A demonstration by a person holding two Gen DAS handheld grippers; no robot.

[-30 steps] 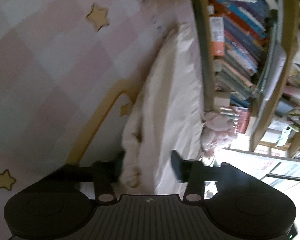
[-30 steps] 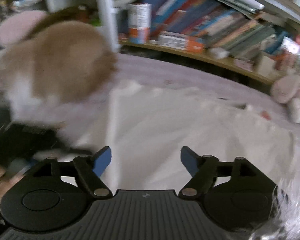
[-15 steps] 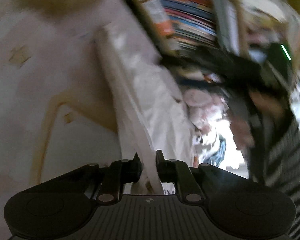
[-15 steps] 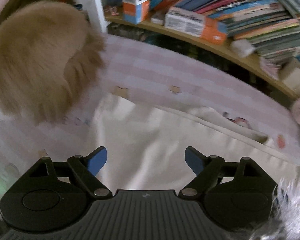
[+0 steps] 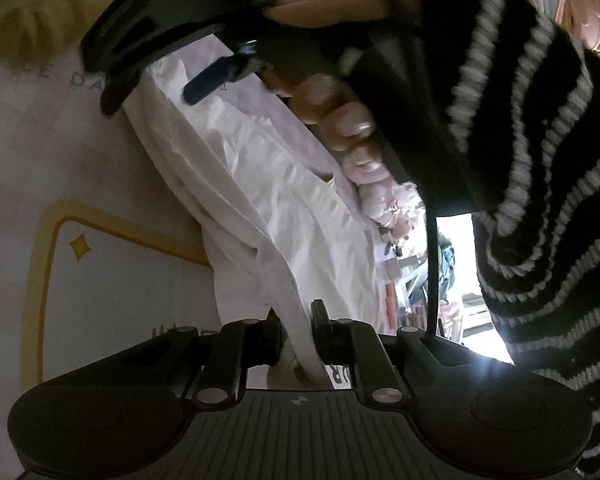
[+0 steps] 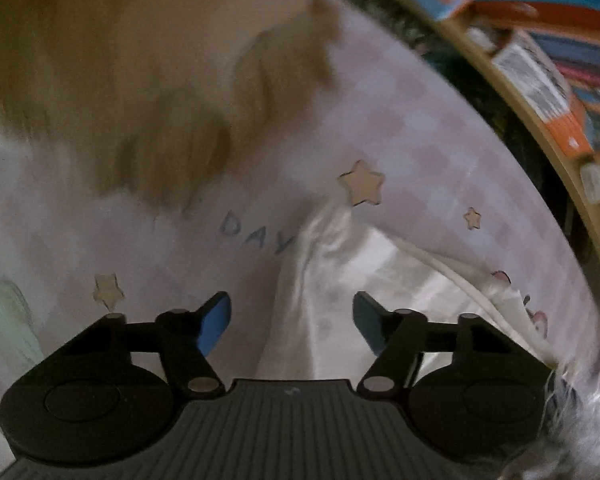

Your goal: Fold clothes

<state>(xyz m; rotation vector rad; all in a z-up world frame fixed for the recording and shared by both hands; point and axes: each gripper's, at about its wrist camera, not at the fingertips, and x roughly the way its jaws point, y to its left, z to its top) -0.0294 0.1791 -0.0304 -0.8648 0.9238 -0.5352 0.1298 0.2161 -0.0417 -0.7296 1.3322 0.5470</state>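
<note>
A white garment (image 5: 260,184) lies on a pink play mat (image 5: 100,280) printed with stars. My left gripper (image 5: 298,332) is shut on the garment's near edge, and the cloth runs up between its black fingers. In the right wrist view, my right gripper (image 6: 292,320) points down over the garment's far corner (image 6: 328,280). Its jaws are closing, with the cloth between the blue pads (image 6: 216,324), which are not pressing on it. The left wrist view also shows one blue pad (image 5: 208,82) of that gripper above the cloth, held by a hand (image 5: 340,120) in a striped sleeve (image 5: 540,120).
A brown fluffy thing (image 6: 140,60) sits on the mat just beyond the garment's corner. A curved wooden shelf (image 6: 540,128) packed with books runs along the mat's far side. A pink plush toy (image 5: 392,208) lies by the garment's far edge.
My left gripper has shut on the garment's edge and lifted it. My right gripper has swung over to the far corner, tipped downward, and its jaws have narrowed.
</note>
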